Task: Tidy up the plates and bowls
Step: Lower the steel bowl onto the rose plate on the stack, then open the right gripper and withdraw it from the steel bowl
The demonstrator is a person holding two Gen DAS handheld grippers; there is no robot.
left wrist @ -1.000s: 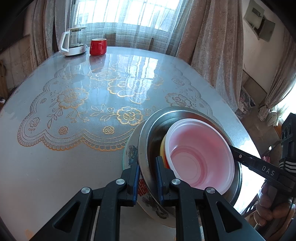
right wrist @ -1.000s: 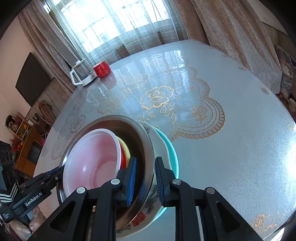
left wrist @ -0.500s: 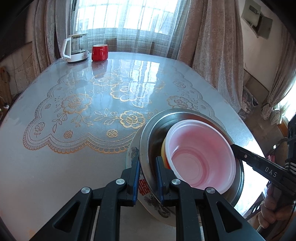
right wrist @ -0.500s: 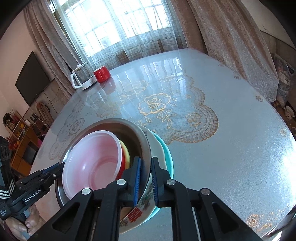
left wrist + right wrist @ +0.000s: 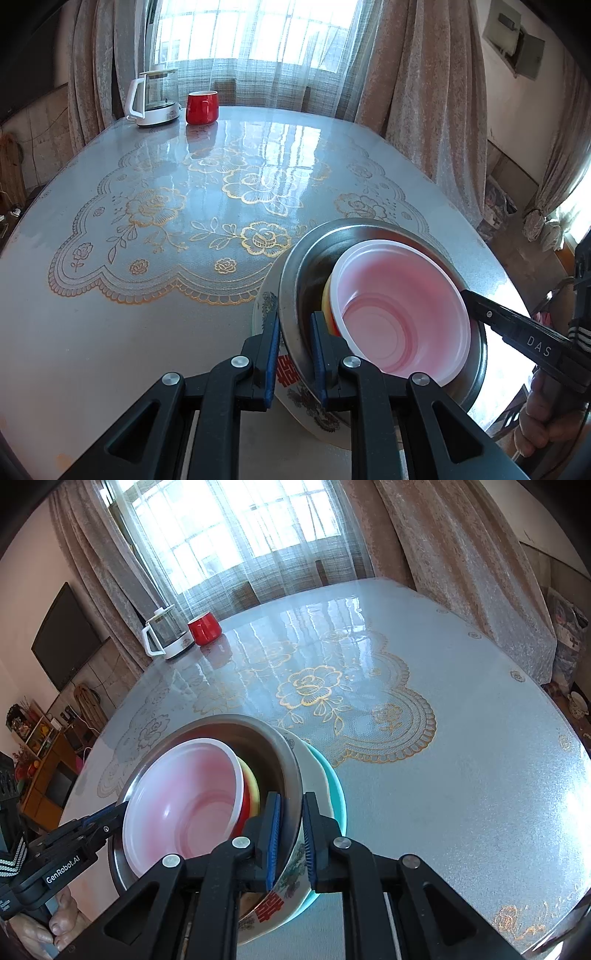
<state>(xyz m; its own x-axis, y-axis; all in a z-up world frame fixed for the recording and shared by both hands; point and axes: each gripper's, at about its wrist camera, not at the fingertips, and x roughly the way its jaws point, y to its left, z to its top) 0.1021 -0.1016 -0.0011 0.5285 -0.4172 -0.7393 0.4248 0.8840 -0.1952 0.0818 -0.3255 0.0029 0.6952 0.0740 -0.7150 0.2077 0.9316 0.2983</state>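
Left wrist: "DAS" on right hand-held gripper (image 5: 471, 299).

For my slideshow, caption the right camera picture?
Right gripper clamps the steel bowl holding a pink plastic bowl.

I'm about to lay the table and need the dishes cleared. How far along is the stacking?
Mostly done: the pink bowl sits nested in the steel bowl, over the flowered bowl and teal plate. In hand: the left gripper and right gripper are both clamped on the steel bowl's rim from opposite sides. Left: moving the stack to its place. The red mug and kettle stand apart.
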